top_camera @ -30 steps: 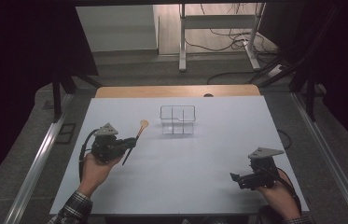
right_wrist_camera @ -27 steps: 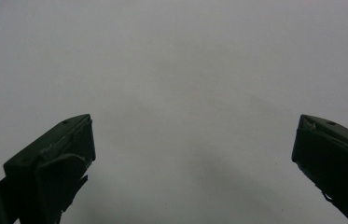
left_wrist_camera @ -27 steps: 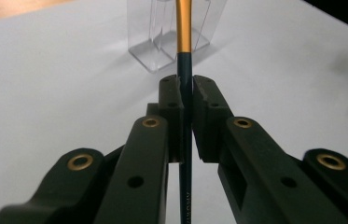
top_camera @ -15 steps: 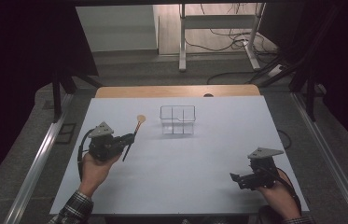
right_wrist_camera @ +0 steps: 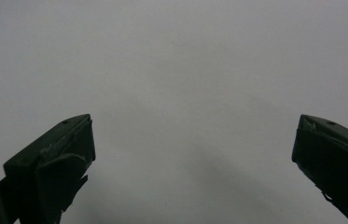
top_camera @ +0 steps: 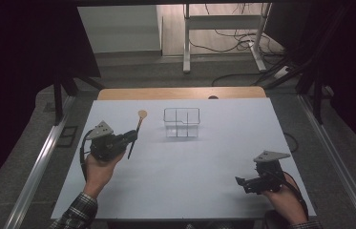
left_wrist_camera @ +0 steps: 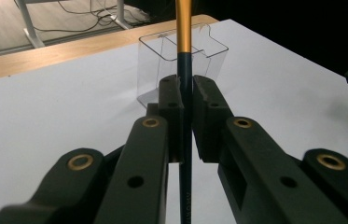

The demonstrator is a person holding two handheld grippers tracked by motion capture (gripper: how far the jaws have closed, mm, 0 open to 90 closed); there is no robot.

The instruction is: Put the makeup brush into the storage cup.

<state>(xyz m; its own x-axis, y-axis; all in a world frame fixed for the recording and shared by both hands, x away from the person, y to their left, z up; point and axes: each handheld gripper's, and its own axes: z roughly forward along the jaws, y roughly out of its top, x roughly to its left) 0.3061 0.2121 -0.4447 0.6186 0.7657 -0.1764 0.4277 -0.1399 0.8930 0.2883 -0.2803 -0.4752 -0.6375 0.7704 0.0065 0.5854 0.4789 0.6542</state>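
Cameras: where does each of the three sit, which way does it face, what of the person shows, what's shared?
High view: above the near edge, facing forward and down; both hands, left gripper, right gripper.
Left gripper view: on the left gripper, along jaws shut on the spoon, facing the clear organizer.
Right gripper view: faces bare table; jaws apart.
Shared: spoon, organizer.

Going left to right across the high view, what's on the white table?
Left gripper shut on a dark-handled spoon with a round orange bowl → clear plastic divided organiser box → right gripper, jaws open.
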